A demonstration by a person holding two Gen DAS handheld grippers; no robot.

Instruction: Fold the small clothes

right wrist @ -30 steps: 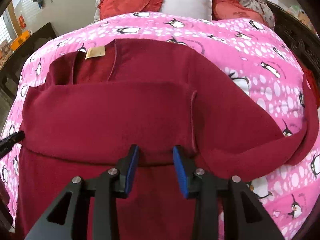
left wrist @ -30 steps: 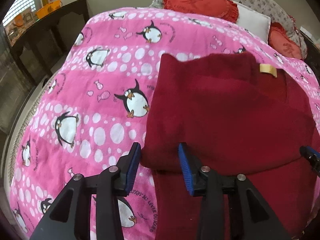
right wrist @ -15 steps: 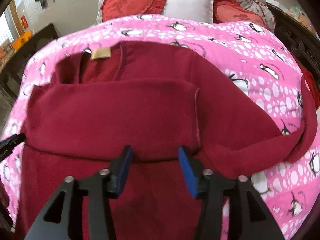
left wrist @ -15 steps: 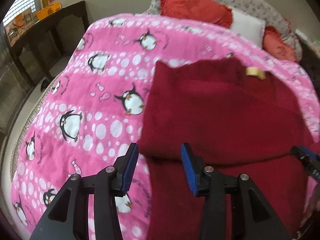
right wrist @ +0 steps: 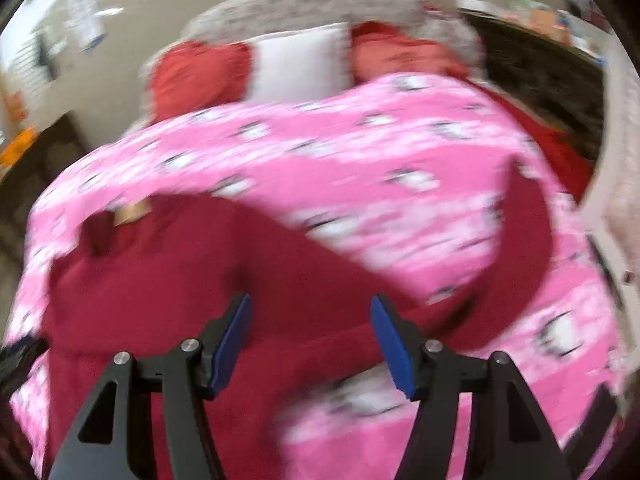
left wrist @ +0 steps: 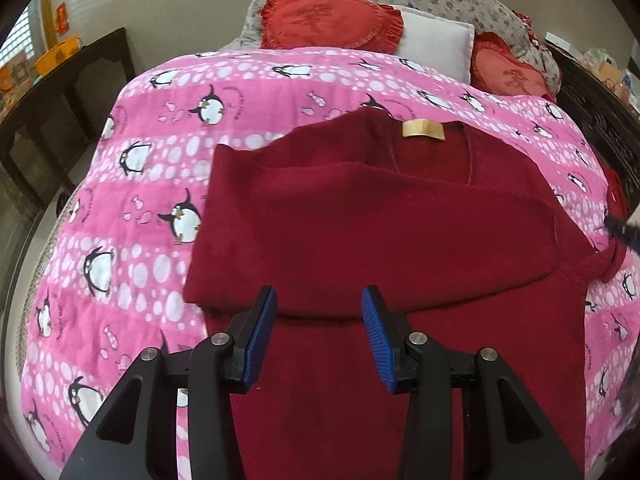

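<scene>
the dark red sweater (left wrist: 360,224) lies spread on the pink penguin quilt (left wrist: 132,216), neckline and tan label (left wrist: 423,129) toward the pillows (left wrist: 332,20). one fold looks done: the sleeve side on the left is laid across the chest, its lower edge forming a straight line just beyond the left gripper (left wrist: 318,334). the other sleeve (right wrist: 532,248) lies stretched out over the quilt on the right, not folded in, and the body below the fold is at full length, so i judge the job to be about a third of the way along. what is left, as i read it, is bringing that right sleeve across and then doubling the body up.

the left gripper hangs over the sweater's lower body with its blue pads (left wrist: 262,336) spread apart and nothing between them. the right gripper (right wrist: 310,340) is likewise wide apart and empty (its view is badly smeared, so fine detail there is lost), pointing toward the seam where the loose sleeve meets the body.

as for containers, no basket, box or drawer for the clothes shows in either view; the bed is the only work surface. a dark table (left wrist: 60,92) with orange items stands off to the left.
</scene>
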